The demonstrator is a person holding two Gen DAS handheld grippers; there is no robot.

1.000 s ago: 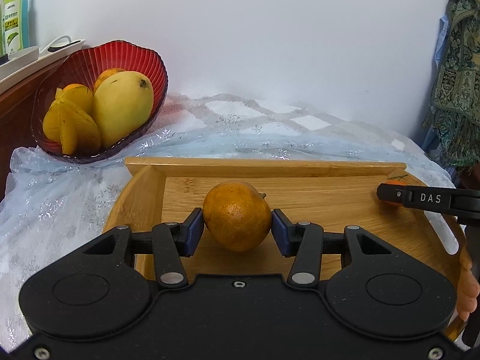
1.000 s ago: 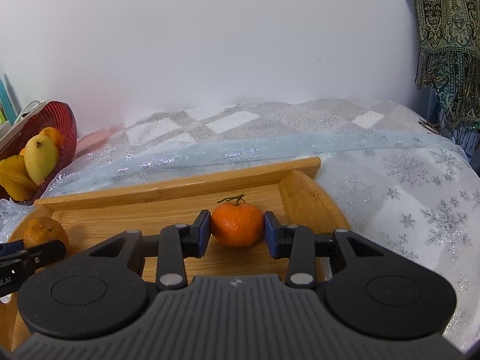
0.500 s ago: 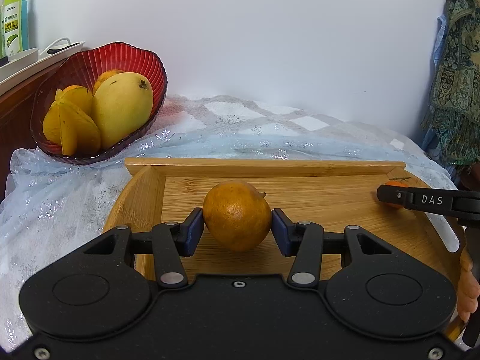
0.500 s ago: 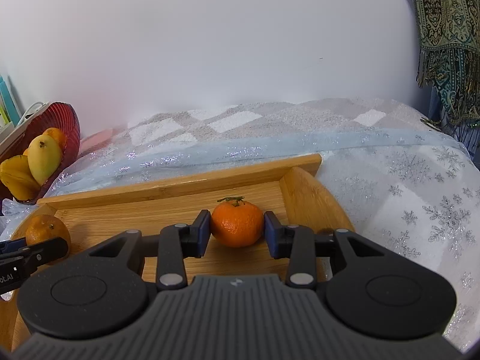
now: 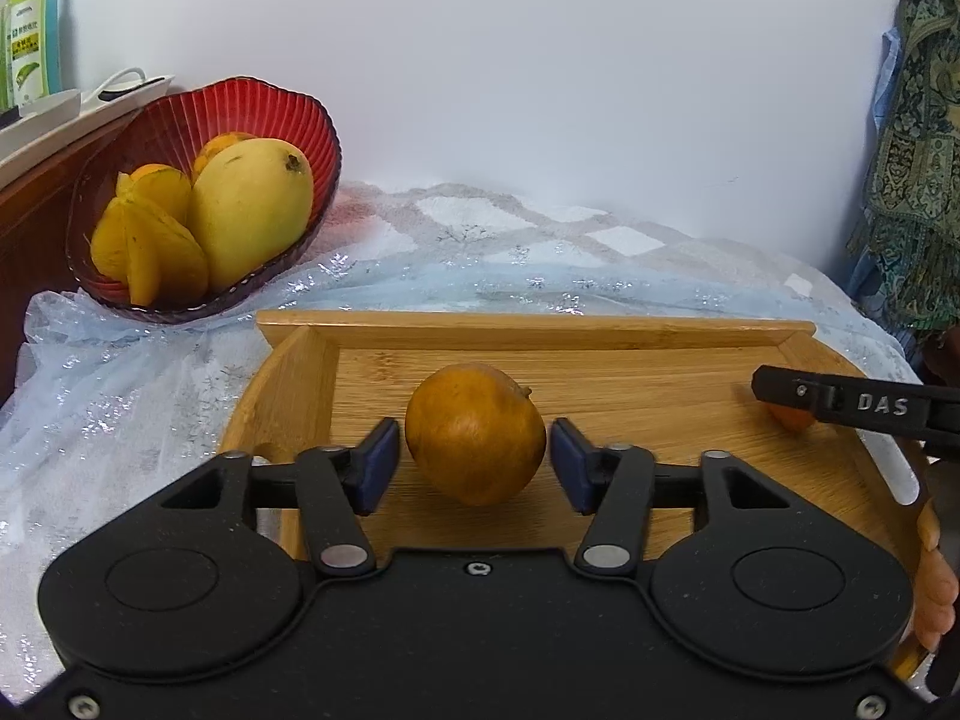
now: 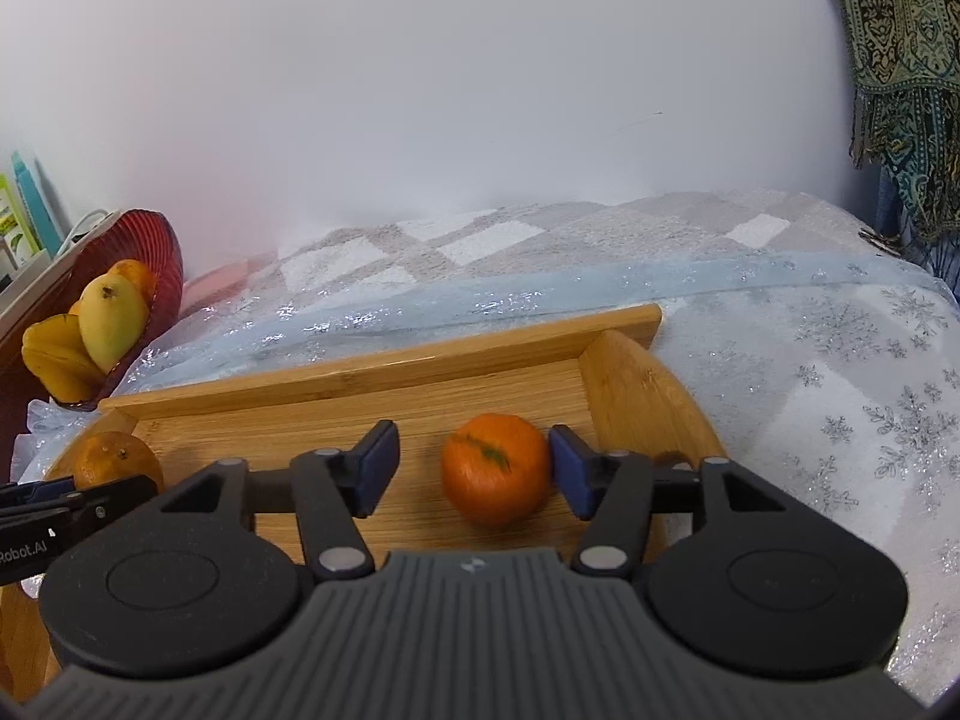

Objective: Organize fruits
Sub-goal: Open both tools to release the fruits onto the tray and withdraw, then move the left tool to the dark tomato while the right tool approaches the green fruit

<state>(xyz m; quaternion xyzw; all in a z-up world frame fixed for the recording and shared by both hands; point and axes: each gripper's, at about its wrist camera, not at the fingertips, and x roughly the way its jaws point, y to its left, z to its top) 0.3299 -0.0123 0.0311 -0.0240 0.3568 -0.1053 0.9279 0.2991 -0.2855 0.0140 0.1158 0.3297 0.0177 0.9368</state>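
A dull orange fruit [image 5: 476, 433] rests on the wooden tray [image 5: 540, 330] between the pads of my left gripper [image 5: 474, 465], which is open with small gaps on both sides. My right gripper [image 6: 474, 465] is open around a bright tangerine [image 6: 496, 468] on the tray's right part [image 6: 636, 396]; the tangerine lies against the right pad, stem turned toward me. The dull orange fruit also shows in the right wrist view [image 6: 114, 459]. A red glass bowl [image 5: 174, 120] holds a mango [image 5: 252, 216], a starfruit [image 5: 153, 255] and oranges.
The tray sits on a snowflake-patterned cloth [image 6: 840, 408]. The bowl stands at the back left against a wooden ledge with a bottle [image 5: 27, 42]. A patterned scarf [image 6: 900, 60] hangs at the right. A white wall is behind.
Both grippers have opened and let go of their fruits. The tangerine has rolled toward the right pad, its stem now facing me. The orange fruit stays in place.
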